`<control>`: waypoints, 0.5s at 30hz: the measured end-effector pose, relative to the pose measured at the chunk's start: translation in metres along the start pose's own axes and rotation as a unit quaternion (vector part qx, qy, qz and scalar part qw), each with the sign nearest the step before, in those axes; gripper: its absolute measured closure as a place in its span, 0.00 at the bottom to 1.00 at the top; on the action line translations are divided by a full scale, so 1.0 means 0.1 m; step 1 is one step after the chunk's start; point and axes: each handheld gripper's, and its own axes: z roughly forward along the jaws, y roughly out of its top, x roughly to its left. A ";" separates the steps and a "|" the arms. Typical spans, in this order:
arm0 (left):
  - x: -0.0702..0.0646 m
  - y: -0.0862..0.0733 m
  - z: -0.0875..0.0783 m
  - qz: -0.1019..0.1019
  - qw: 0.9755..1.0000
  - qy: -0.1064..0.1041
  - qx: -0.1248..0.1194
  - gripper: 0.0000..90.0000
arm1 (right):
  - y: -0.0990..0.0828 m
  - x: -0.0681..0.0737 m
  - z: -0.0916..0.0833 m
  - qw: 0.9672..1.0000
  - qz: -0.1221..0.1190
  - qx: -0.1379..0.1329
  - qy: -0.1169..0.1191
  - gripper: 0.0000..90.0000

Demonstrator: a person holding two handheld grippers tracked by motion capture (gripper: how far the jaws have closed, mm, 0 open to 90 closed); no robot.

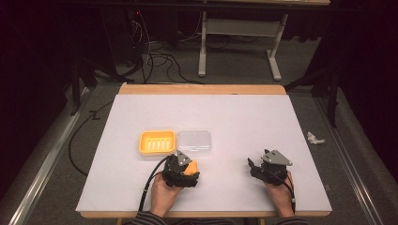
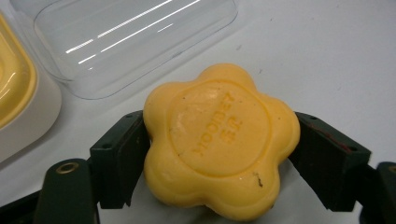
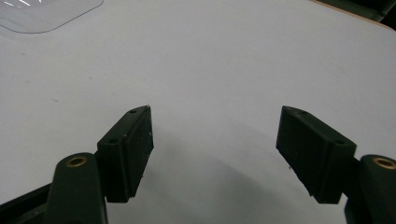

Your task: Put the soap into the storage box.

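A yellow flower-shaped soap (image 2: 219,140) with embossed letters sits between the jaws of my left gripper (image 2: 219,154), which is shut on it just above the white table (image 1: 244,117). In the high view the soap (image 1: 190,168) shows as an orange-yellow lump at my left gripper (image 1: 185,169), near the table's front. A yellow soap dish (image 1: 157,142) and a clear plastic lid (image 1: 194,142) lie side by side just beyond it. My right gripper (image 3: 215,149) stands open over bare table, its jaws wide apart; in the high view my right gripper (image 1: 257,167) is at the front right.
The clear lid (image 2: 126,42) and an edge of the yellow dish (image 2: 14,79) lie close ahead of the soap. A corner of the lid (image 3: 46,14) shows far left of my right gripper. A crumpled white scrap (image 1: 314,138) lies on the floor to the right.
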 end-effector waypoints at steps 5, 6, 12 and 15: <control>0.01 0.00 0.00 0.002 1.000 -0.002 0.003 0.28 | 0.00 0.00 0.00 1.000 0.000 -0.001 0.001 0.31; 0.01 0.00 0.00 0.002 1.000 -0.003 0.003 0.28 | 0.00 0.00 0.00 1.000 0.000 -0.002 0.001 0.31; 0.02 0.00 -0.01 0.006 1.000 -0.011 0.005 0.29 | 0.00 0.00 0.00 1.000 0.000 0.000 0.001 0.31; 0.02 0.00 -0.02 0.006 1.000 -0.014 0.004 0.29 | 0.00 0.00 0.00 1.000 0.000 -0.002 0.001 0.31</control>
